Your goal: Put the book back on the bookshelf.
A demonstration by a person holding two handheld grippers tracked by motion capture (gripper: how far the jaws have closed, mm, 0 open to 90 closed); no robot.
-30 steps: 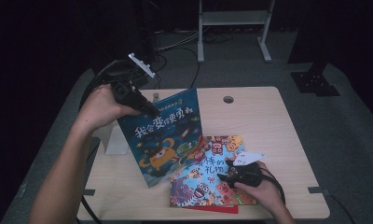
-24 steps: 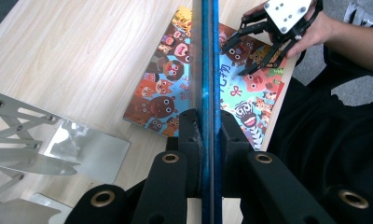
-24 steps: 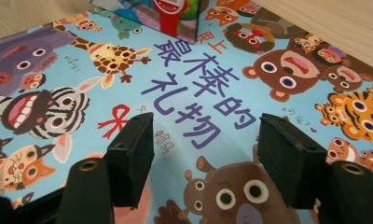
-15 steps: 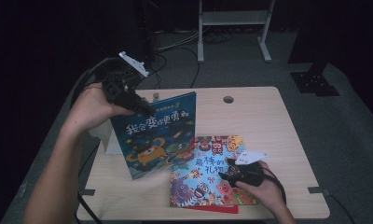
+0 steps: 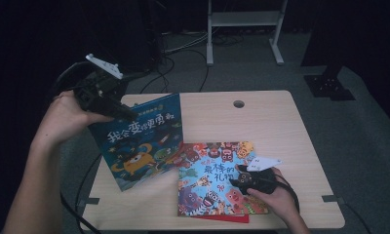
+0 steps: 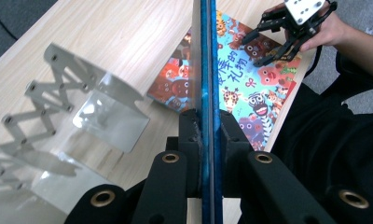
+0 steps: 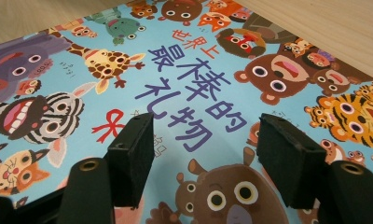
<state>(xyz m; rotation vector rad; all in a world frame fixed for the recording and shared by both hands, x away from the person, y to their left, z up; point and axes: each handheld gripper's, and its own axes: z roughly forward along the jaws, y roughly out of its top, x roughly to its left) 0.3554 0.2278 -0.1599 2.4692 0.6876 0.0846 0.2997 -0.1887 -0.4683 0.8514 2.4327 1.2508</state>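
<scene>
Blue book [image 5: 139, 141] lifted leftward, left fingers [image 6: 208, 135] clamping it; right fingers [image 7: 287, 158] parted over animal book [image 7: 184, 93].

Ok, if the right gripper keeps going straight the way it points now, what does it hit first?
Most likely the light-blue animal book: the right gripper points at its cover with open jaws just above it, though actual contact is hard to judge.

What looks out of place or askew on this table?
The dark blue book is tilted, lifted off the table by the left gripper clamped on its edge. The light blue animal book lies flat, overlapping a red one.
</scene>
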